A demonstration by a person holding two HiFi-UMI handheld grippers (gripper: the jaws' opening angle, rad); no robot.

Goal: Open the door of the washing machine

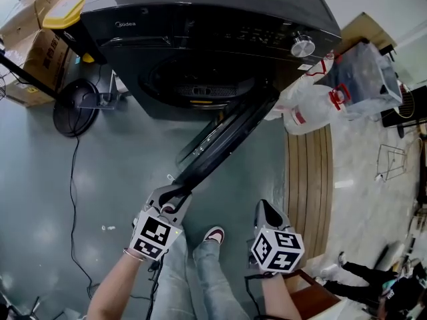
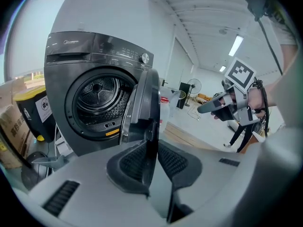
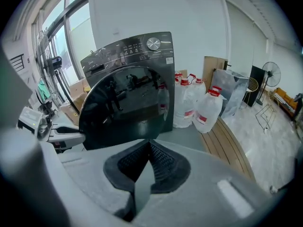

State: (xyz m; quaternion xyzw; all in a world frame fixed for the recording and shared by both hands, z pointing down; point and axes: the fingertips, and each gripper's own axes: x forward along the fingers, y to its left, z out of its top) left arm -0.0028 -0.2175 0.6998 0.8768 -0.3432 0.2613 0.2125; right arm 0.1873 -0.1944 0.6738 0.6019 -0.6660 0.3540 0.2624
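While left gripper (image 1: 175, 193) fingers pinch door (image 1: 227, 135) edge, right gripper (image 1: 265, 207) fingers pressed together

Grey floor (image 1: 40, 179); washing machine (image 1: 200, 19), fan (image 1: 75, 105), cardboard boxes (image 1: 40, 59), water jugs (image 1: 307, 109)

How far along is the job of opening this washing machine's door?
Done: the door is unlatched and stands well out from the washing machine, so the drum is exposed. In hand: the left gripper is clamped on the door's free edge, while the right gripper hangs shut and empty beside it. Left: probably only swinging the door wider, if needed, then letting go.
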